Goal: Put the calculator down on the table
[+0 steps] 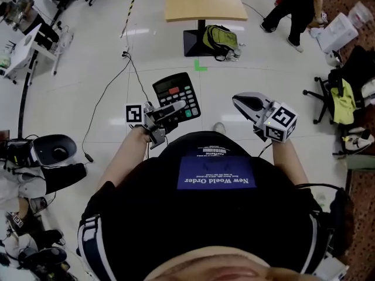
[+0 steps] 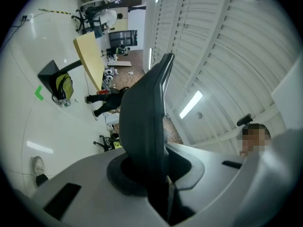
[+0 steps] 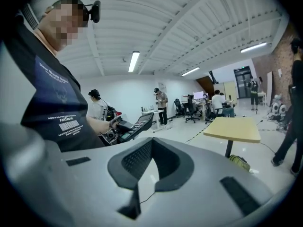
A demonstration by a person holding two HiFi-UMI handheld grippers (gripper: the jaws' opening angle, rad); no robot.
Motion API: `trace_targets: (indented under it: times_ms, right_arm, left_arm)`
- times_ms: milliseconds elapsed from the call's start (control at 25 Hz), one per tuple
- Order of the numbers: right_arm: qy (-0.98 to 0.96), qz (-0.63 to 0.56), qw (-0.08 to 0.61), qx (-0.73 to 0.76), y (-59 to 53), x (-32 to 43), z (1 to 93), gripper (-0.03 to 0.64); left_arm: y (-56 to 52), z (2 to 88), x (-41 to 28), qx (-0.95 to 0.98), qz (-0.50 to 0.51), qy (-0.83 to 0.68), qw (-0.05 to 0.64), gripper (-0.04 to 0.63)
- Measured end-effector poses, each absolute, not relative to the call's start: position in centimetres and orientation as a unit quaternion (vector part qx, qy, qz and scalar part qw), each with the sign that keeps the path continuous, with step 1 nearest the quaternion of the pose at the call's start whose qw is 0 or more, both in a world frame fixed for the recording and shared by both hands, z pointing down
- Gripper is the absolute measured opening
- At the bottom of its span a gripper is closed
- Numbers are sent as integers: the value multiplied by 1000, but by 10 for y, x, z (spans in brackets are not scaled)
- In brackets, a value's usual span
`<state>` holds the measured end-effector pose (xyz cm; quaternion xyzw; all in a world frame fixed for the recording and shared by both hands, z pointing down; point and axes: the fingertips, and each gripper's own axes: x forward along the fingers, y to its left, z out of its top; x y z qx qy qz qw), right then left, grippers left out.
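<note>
Two fingers of my left gripper (image 1: 166,113) pinch the calculator (image 1: 177,94) by its lower edge, over the floor and well short of the wooden surface (image 1: 205,2). So thin a hold could slip or swing, dropping it early. My right gripper (image 1: 245,102), fingers pressed together, holds nothing.

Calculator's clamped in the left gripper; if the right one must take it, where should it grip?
Probably the free far end of the calculator, by the display, approached from the right: the left gripper clamps the near end, and the thin flat body suits jaws across its thickness.
</note>
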<state>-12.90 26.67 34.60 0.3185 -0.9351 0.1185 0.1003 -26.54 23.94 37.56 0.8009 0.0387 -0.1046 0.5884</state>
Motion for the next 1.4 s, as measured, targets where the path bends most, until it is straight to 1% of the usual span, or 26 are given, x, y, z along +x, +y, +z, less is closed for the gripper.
trace_targets:
  times_ms: [120, 320, 440, 560, 760, 880, 1040, 1160, 1400]
  right_arm:
    - [-943, 113, 90, 300, 231, -108, 355, -12]
    - [-955, 104, 87, 263, 136, -33, 356, -14]
    - [-959, 96, 82, 254, 101, -7, 346, -13]
    - [-960, 87, 79, 256, 90, -7, 337, -14]
    - [-960, 92, 83, 251, 72, -1, 352, -13]
    - [-955, 105, 84, 263, 29, 18, 361, -13]
    - [-949, 96, 102, 281, -19, 19, 362, -13]
    - [-940, 86, 118, 309, -56, 13, 362, -12]
    - [-918, 101, 96, 370, -139, -10, 356, -13]
  left_arm:
    - [210, 379, -251, 806, -108, 10, 581, 87]
    - [132, 380, -190, 810, -118, -39, 574, 87]
    - [107, 379, -173, 818, -111, -65, 560, 87]
    - [104, 368, -171, 824, -114, -64, 551, 87]
    - [92, 373, -156, 817, -107, -56, 564, 87]
    - [49, 383, -135, 813, -101, -42, 572, 87]
    - [-13, 390, -127, 811, -96, -9, 577, 87]
    - [-67, 390, -135, 812, -106, 21, 574, 87]
    - [-161, 389, -161, 823, -65, 77, 560, 87]
